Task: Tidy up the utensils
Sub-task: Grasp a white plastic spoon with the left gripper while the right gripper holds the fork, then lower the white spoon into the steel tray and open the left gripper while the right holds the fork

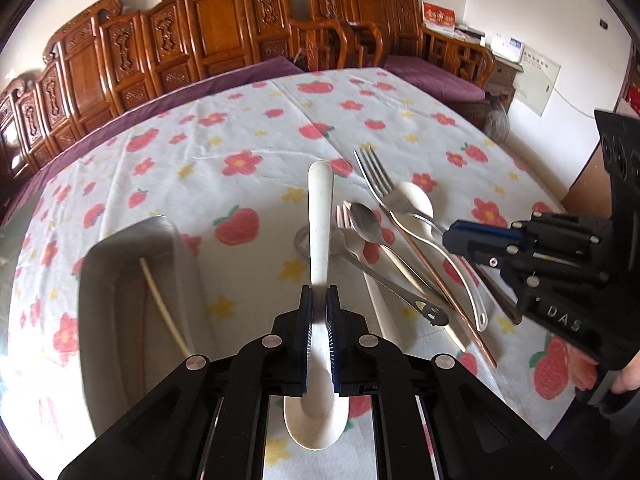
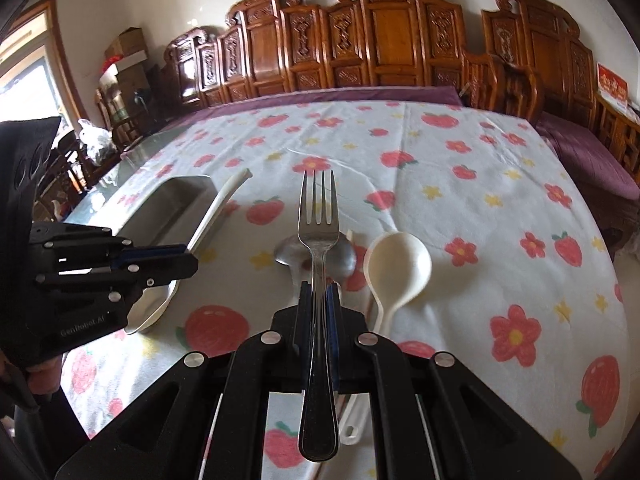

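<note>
1. The left gripper (image 1: 319,300) has its jaws closed on the neck of a cream ladle-style spoon (image 1: 320,216). The spoon's long axis runs along the jaws, handle tip toward 12 o'clock in the left wrist view and bowl back toward 6 o'clock under the gripper body. It looks lifted clear of the bench, though I cannot tell by how much.

2. The right gripper (image 2: 319,300) has its jaws closed on the shank of a steel fork (image 2: 318,240). The tines point to 12 o'clock in the right wrist view and the handle trails to 6 o'clock.

3. At about 9 o'clock from the left jaws sits the grey metal tray (image 1: 100,264), with one pale chopstick (image 1: 164,306) lying lengthwise in it.

4. At 2 o'clock from the left jaws the remaining pile lies on the floral tablecloth (image 1: 224,128): a steel spoon (image 1: 366,224), a white soup spoon (image 1: 420,200) and a copper-coloured chopstick (image 1: 440,284), crossing one another.

5. Risks, as I judge them:
   - The spoon is pinched at a narrow, smooth neck with the heavy bowl behind, so it may pivot or slip.
   - Its long handle could catch the tray wall on the way in.
   - The fork's thin shank may twist in the grip.
   - The two grippers are near each other and could collide over the tray.
</note>
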`<state>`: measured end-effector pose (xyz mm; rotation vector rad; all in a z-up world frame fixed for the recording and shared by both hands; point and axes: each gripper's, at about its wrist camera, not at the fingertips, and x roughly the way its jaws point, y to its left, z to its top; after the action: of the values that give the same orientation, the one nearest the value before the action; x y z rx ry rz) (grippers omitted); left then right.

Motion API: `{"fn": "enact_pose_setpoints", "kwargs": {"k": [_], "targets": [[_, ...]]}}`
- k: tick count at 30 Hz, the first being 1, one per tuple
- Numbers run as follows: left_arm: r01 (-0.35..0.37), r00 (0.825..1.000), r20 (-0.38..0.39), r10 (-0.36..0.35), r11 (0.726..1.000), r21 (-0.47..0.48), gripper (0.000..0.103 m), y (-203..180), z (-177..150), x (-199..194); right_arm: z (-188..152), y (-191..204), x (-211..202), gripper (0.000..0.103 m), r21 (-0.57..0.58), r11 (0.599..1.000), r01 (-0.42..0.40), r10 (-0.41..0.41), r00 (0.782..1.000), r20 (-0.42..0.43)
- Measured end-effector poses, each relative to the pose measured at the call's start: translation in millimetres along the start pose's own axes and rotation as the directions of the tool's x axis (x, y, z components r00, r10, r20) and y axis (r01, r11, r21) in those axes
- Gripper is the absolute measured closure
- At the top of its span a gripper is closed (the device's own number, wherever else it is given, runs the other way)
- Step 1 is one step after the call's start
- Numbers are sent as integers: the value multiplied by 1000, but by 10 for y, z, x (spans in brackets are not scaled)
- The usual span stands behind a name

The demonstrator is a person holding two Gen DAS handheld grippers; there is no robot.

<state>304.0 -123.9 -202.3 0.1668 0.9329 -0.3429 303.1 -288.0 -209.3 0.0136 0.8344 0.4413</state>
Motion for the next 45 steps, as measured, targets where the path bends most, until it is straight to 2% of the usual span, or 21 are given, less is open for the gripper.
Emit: {"fn": "enact_pose_setpoints", "kwargs": {"k": [7, 15, 19, 24, 31, 35, 40, 45], "targets": [[-8, 999, 35, 9, 1000, -26, 97, 174, 16, -245, 24, 251, -51, 94, -44, 999, -31, 32, 999, 20], [-60, 997, 42, 64, 995, -84, 97, 592, -1, -333, 4, 434, -33, 94, -79, 996, -47, 48, 999, 11], [-90, 996, 18, 93, 987, -134, 97, 876, -69, -292, -8, 488, -23, 94, -93, 994, -49, 50, 999, 7], [-132, 991, -52, 124, 975, -178, 97, 1158, -222, -113, -19, 545, -32, 94, -103, 994, -45, 46, 999, 8], [-183, 979, -124, 162, 967, -179, 97, 1276, -380, 97, -28, 599, -52, 94, -119, 992, -37, 38, 999, 12], [-187, 976, -146, 161, 964, -189, 96, 1308, -422, 158, -41, 616, -41, 94, -126, 991, -36, 37, 999, 5], [-169, 981, -123, 148, 967, -192, 90, 1302, -431, 86, -58, 633, 3, 94, -138, 990, -31, 30, 999, -11], [-141, 989, -64, 131, 968, -209, 87, 1295, -468, -177, -43, 682, 53, 94, -149, 988, -25, 21, 999, -28]]}}
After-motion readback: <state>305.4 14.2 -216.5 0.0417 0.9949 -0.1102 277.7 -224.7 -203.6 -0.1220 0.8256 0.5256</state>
